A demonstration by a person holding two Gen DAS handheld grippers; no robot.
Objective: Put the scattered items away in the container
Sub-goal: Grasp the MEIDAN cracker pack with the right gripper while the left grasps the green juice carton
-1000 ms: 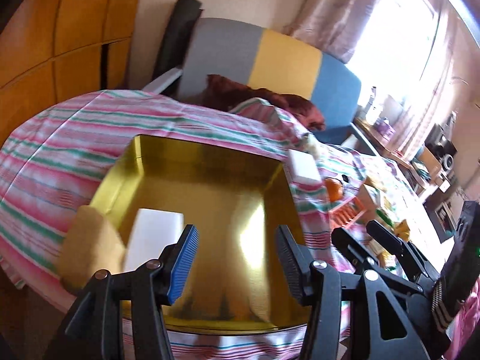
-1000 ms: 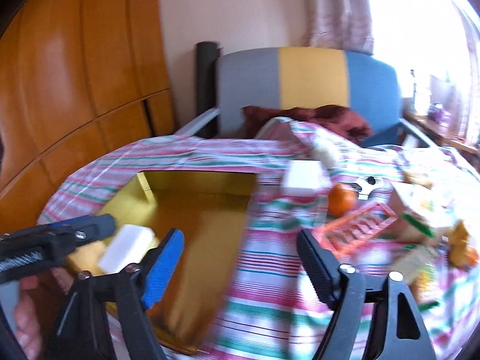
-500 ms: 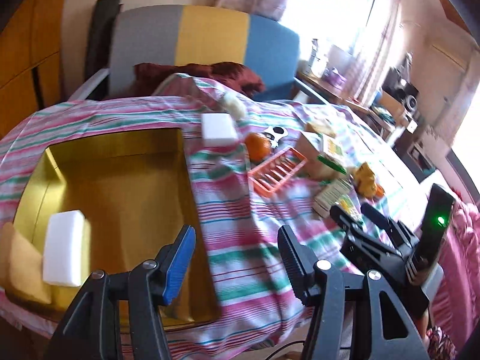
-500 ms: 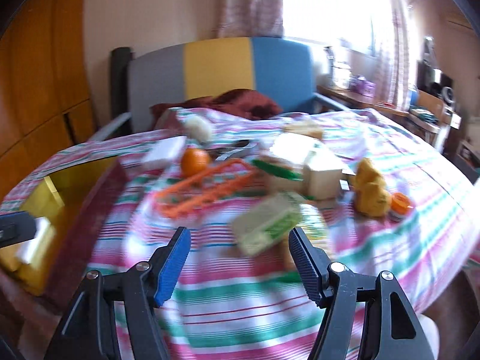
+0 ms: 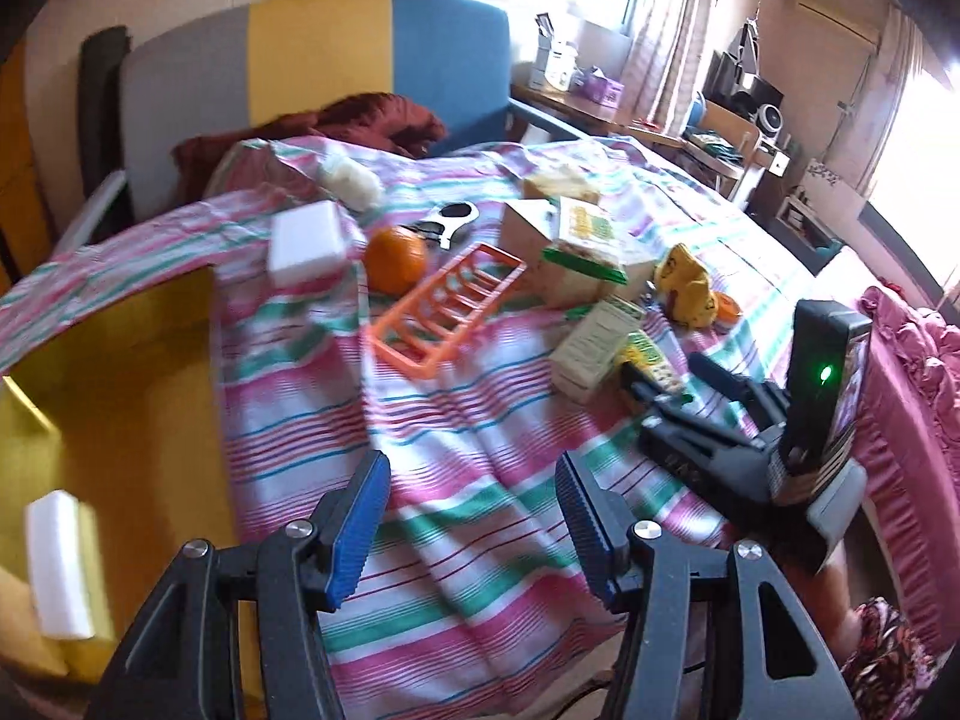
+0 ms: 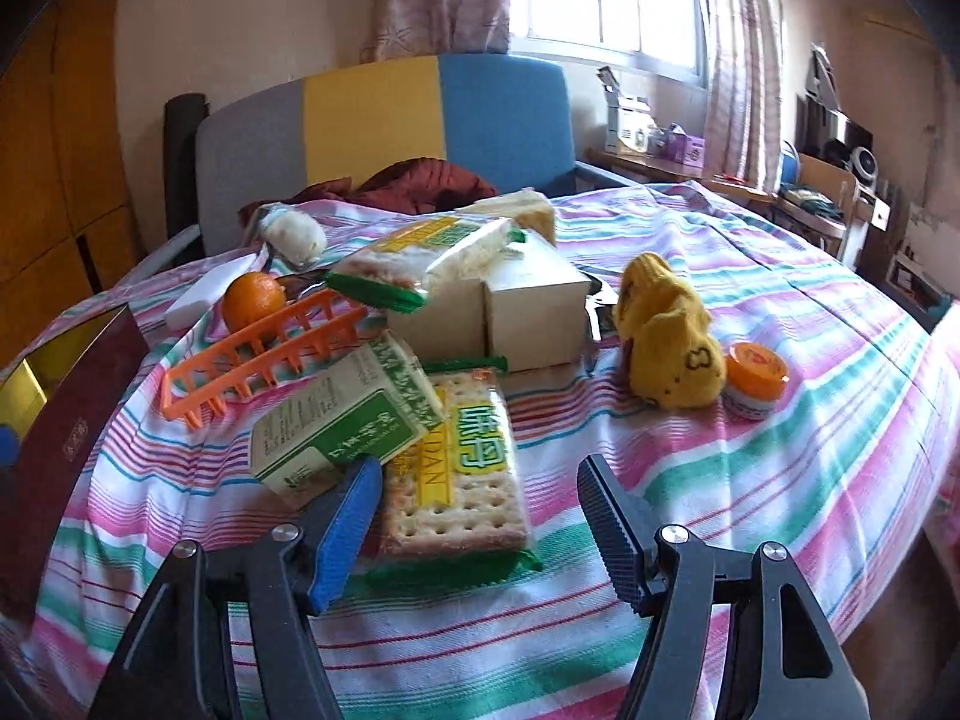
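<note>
We had both grippers empty over the striped cloth [image 6: 780, 396]. The right gripper [image 6: 480, 525] stood with its jaws apart just short of the cracker pack [image 6: 456, 480], nothing between them. The left gripper [image 5: 474, 516] also had its jaws apart, over bare cloth, holding nothing. The gold box [image 5: 120, 396] lay at the left edge of the table with a white block [image 5: 57, 564] already inside, well apart from the clutter.

The step in hand, as we judged it, was picking up the next loose item, and the cracker pack was nearest. It lay flat with a green carton [image 6: 342, 420] leaning across its far left corner. To do it well, we would have come in over the near end, clear of the carton, and pinched across the short width. A gentle squeeze would suit, since crackers crush and the wrapper looked slippery. The orange rack [image 6: 264, 348], the orange [image 6: 255, 300] and the yellow sock [image 6: 672, 354] could wait.
</note>
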